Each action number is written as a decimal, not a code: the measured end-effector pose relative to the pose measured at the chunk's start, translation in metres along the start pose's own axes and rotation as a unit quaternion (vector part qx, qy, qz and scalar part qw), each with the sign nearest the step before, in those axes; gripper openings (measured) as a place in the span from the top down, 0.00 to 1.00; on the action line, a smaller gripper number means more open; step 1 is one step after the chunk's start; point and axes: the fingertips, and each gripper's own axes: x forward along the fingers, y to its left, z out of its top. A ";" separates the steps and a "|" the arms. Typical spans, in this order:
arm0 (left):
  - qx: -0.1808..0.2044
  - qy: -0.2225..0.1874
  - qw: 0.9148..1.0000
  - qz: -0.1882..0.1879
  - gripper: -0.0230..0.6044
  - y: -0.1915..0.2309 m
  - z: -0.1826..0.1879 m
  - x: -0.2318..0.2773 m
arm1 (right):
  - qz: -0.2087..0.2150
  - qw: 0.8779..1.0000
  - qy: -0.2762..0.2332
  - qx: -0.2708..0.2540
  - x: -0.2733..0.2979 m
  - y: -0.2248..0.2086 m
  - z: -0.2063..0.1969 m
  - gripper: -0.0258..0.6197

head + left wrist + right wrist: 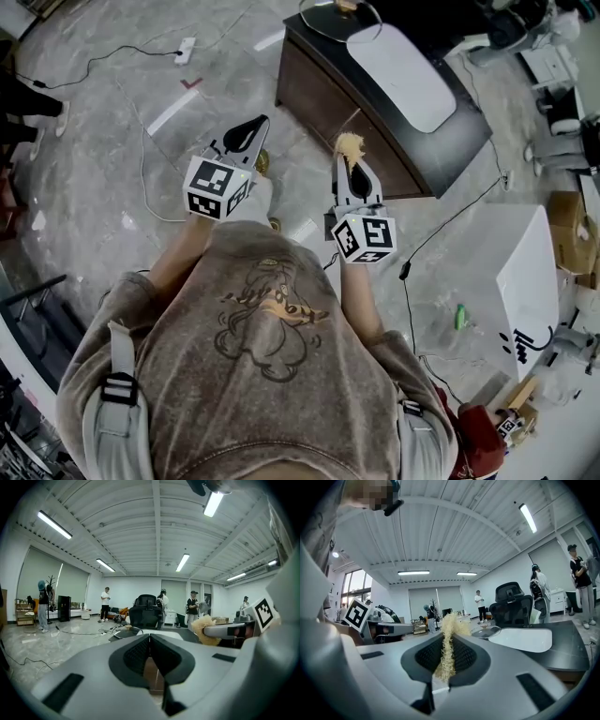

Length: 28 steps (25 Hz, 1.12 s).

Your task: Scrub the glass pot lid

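One lid [323,21] edge-cropped — left gripper [249,132] closed, right gripper [352,165] pinching scrubber [349,142].

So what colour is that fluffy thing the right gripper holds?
Pale yellow; the scrubber shows best in the right gripper view.

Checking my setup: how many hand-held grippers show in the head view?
2: the left hand-held gripper, shut and empty; the right hand-held gripper beside it, shut on a yellow scrubber.

Pale yellow scrubber [451,620] between the right gripper's [449,635] black ribbed pads [426,656] (grey body, black-and-white patterned cube [364,239]); dark brown table [323,89] ahead.
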 end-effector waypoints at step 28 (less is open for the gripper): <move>-0.010 0.020 0.999 -0.042 0.94 0.112 0.024 0.182 | -0.013 0.999 0.032 0.005 0.175 -0.084 0.016 0.90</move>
